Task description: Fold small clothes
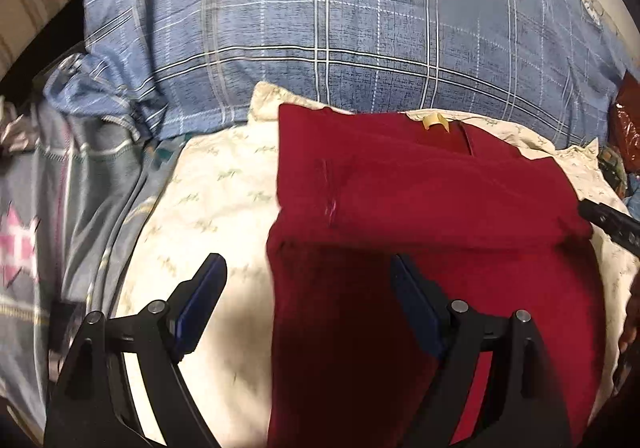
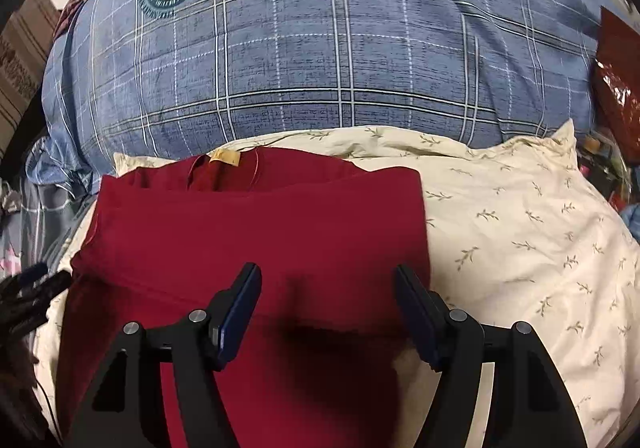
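Observation:
A dark red garment (image 1: pixel 420 200) with a yellow neck label lies folded over on a cream leaf-print cloth (image 1: pixel 208 216). My left gripper (image 1: pixel 306 268) hovers open above the garment's left edge, nothing between its blue pads. In the right wrist view the same red garment (image 2: pixel 260 232) fills the middle, its top part folded over the lower part. My right gripper (image 2: pixel 328 278) stands open over its lower right part, with no cloth pinched. The right gripper's tip shows at the left wrist view's right edge (image 1: pixel 608 224), and the left gripper shows blurred at the right wrist view's left edge (image 2: pixel 36 288).
A big blue plaid pillow (image 2: pixel 328 60) with a round crest lies just behind the garment. Grey-blue bedding (image 1: pixel 80 188) is bunched at the left. A shiny red packet (image 2: pixel 616 88) and mixed clutter sit at the right. The cream cloth (image 2: pixel 520 232) spreads wide to the right.

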`<state>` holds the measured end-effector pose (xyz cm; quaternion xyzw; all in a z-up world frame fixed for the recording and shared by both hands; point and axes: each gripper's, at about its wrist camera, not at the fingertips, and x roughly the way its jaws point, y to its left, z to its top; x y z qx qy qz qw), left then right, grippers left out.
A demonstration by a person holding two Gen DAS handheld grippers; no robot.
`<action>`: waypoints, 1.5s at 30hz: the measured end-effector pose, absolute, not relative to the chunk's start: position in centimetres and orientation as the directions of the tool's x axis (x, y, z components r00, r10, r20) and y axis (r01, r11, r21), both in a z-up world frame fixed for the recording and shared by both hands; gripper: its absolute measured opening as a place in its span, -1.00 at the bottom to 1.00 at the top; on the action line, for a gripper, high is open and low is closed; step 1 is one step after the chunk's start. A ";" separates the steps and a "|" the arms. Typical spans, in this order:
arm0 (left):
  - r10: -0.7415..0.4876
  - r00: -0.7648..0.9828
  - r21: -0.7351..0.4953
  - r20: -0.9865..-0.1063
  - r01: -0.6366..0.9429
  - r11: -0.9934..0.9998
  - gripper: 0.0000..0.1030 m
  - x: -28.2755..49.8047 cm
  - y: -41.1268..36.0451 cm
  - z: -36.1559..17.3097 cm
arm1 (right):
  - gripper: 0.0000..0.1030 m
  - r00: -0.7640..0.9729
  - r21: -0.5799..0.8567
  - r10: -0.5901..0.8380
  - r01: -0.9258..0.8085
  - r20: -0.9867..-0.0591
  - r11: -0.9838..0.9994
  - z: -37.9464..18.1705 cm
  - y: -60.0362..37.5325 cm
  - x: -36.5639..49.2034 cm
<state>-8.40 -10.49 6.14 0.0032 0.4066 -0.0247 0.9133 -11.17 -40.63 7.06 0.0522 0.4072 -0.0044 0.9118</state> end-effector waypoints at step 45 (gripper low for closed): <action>0.037 0.635 -0.078 -0.772 -0.153 0.985 0.63 -10.5 -3.2 3.1 | 0.10 0.673 0.344 0.323 -0.107 -0.665 0.933 7.9 -38.2 -13.4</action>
